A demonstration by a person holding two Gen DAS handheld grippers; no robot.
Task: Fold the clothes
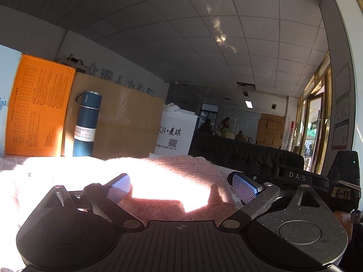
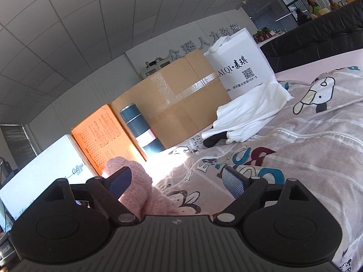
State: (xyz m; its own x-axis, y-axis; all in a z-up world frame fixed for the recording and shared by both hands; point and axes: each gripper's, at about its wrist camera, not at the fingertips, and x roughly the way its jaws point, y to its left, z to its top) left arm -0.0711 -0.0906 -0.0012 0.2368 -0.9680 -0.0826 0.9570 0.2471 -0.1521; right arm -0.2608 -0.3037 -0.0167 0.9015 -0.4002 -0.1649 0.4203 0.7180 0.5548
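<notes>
Two grippers spread wide, left gripper over glare-washed pink knit sweater gripping nothing, right gripper beside its bunched edge, boxes walling bedspread.

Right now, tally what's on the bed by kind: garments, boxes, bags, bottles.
Garments: 2, fuzzy pink knitted sweater and crumpled white cotton garment
Boxes: 3, brown cardboard box, orange printed box, white printed box
Bags: 1, white printed tote bag
Bottles: 1, dark blue vacuum bottle
Total: 7
</notes>
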